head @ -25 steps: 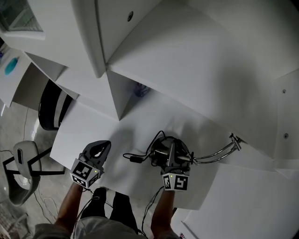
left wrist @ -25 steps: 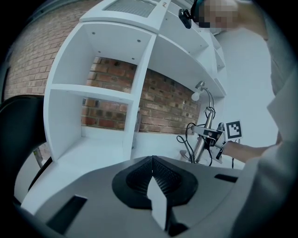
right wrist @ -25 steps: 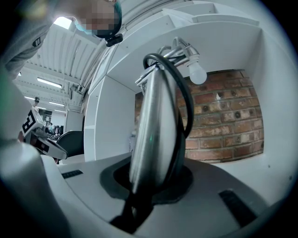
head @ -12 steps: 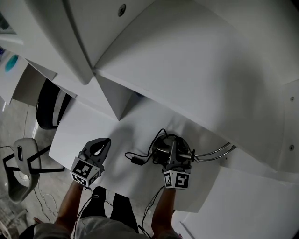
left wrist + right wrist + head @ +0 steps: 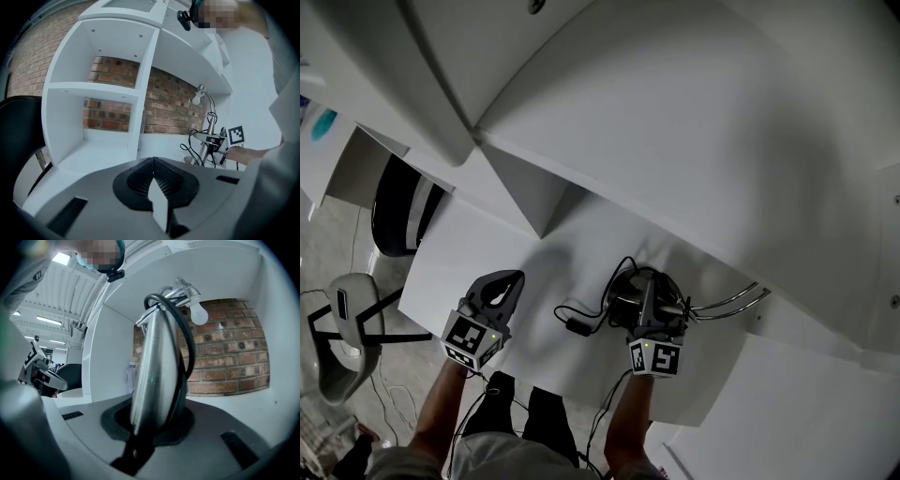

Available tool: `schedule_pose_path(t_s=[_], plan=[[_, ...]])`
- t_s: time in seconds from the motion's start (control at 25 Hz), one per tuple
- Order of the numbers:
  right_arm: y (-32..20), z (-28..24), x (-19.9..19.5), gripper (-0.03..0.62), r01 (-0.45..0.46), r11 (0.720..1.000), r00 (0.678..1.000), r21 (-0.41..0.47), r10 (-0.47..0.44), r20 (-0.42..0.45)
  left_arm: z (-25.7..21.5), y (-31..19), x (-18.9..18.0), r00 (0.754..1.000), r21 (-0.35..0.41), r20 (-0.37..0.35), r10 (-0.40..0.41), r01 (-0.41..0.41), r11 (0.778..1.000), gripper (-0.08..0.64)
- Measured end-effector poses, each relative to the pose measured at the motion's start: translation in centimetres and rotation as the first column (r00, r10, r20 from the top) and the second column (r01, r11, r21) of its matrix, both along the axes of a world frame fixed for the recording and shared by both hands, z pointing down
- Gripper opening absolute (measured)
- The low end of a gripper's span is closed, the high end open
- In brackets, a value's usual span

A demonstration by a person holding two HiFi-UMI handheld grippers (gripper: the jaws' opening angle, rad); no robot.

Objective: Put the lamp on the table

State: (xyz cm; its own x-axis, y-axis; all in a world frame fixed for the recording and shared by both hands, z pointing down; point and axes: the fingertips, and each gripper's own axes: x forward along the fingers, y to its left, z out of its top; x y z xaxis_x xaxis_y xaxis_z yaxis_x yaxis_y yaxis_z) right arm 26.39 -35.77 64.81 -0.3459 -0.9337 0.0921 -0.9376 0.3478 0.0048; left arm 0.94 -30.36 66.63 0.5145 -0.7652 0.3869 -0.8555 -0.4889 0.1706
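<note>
The chrome desk lamp (image 5: 623, 302) stands low over the white table (image 5: 487, 253), its thin arm (image 5: 727, 305) reaching right under the shelf edge. My right gripper (image 5: 646, 298) is shut on the lamp's stem. In the right gripper view the stem (image 5: 157, 362) fills the gap between the jaws of the right gripper (image 5: 154, 414), with the white bulb (image 5: 199, 313) above. The lamp's black cable (image 5: 577, 324) trails left on the table. To the left, my left gripper (image 5: 508, 281) hovers shut and holds nothing; in its own view the left gripper (image 5: 152, 161) sees the lamp (image 5: 209, 133) off to the right.
A white shelf unit (image 5: 675, 122) overhangs the table, with an upright panel (image 5: 534, 192) at the back. A brick wall (image 5: 171, 101) shows behind the open compartments. A black chair (image 5: 398, 211) stands left of the table, and a grey stand (image 5: 342, 323) is on the floor.
The right gripper has sunk a little with the lamp, and the lamp's head has slipped out of sight under the shelf. The left gripper has stayed put.
</note>
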Motion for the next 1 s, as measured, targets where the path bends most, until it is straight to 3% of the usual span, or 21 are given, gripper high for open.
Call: schedule_pose_path(t_s=[0.44, 1.0], plan=[[0.8, 0.6, -1.8, 0.080, 0.047, 0.999, 0.996, 0.007, -0.046, -0.073, 0.4, 0.5, 0.0, 1.000, -0.012, 0.009, -0.005, 0.005, 1.000, 0.003], [0.9, 0.8, -2.1, 0.089, 0.059, 0.998, 0.995, 0.012, -0.058, -0.084, 0.3, 1.2, -0.9, 1.000, -0.013, 0.015, -0.008, 0.009, 1.000, 0.003]])
